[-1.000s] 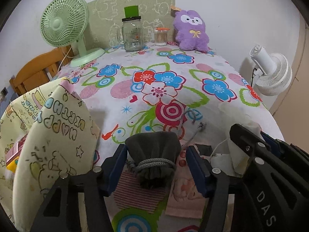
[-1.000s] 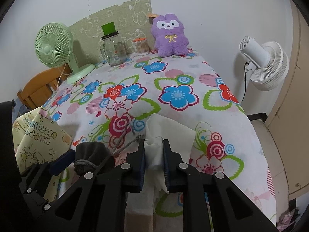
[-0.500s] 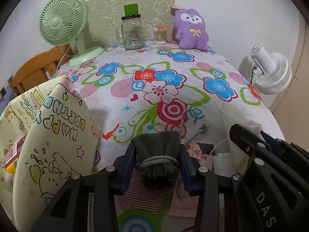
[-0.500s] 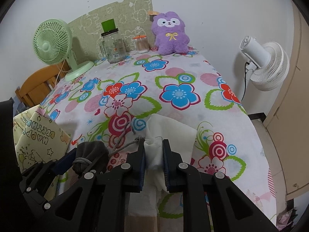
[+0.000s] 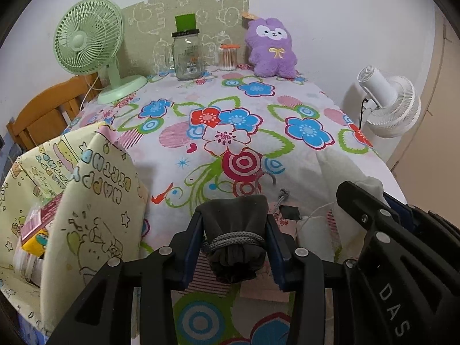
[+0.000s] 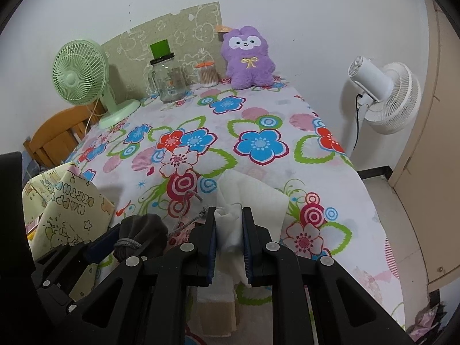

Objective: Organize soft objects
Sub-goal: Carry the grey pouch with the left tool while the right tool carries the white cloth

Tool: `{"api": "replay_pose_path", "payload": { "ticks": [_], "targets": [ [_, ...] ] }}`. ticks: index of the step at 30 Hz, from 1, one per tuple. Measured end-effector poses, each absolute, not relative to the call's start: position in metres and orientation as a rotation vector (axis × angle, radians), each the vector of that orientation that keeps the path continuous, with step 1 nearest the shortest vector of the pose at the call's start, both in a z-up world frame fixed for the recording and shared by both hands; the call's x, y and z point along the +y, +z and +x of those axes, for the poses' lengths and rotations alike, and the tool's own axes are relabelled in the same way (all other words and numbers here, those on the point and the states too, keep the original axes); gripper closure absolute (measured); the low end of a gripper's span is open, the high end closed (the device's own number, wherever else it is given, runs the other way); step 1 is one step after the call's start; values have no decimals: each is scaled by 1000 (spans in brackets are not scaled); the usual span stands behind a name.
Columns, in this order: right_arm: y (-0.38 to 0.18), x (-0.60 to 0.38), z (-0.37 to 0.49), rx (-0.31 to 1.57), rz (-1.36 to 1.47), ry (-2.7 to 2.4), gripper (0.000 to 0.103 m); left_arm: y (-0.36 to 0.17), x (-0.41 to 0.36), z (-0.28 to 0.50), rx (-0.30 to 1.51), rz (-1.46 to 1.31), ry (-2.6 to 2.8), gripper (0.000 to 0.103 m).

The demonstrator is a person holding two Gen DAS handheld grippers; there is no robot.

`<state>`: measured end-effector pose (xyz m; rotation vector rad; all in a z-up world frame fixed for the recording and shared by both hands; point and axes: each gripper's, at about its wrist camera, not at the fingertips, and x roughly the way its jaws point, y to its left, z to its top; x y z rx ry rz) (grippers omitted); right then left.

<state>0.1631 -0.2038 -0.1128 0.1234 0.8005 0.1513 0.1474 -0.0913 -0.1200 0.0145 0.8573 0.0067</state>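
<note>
Left gripper [image 5: 234, 237] jaws clenched on soft grey pouch [image 5: 234, 230] at its corded neck; right gripper [image 6: 229, 231] jaws pinching limp white cloth [image 6: 253, 198], beside pouch.

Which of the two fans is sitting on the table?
The green fan, standing at the table's back left corner; the white fan stands off the table's right edge.
</note>
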Motion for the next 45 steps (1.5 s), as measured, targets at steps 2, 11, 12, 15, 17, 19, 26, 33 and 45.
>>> {"api": "replay_pose_path", "payload": {
  "ticks": [2, 11, 12, 15, 17, 19, 26, 33, 45],
  "targets": [
    [-109, -205, 159, 791, 125, 151, 85, -116, -91, 143, 843, 17, 5, 61],
    [-89, -205, 143, 750, 114, 145, 85, -96, -92, 129, 792, 28, -17, 61],
    [-87, -205, 143, 748, 114, 144, 85, -93, -93, 127, 786, 31, -19, 61],
    [-80, -206, 137, 739, 116, 136, 85, -85, -93, 123, 768, 37, -27, 61],
    [-74, -206, 134, 730, 118, 132, 85, -78, -92, 120, 755, 38, -32, 61],
    [-69, -205, 131, 722, 117, 128, 85, -72, -91, 117, 744, 35, -38, 61],
    [-48, -203, 118, 694, 112, 127, 85, -53, -89, 107, 710, 40, -56, 61],
    [-29, -200, 107, 664, 98, 120, 85, -36, -86, 96, 677, 42, -68, 61],
    [-10, -186, 89, 626, 86, 132, 85, -17, -73, 81, 648, 48, -70, 61]
  ]
}}
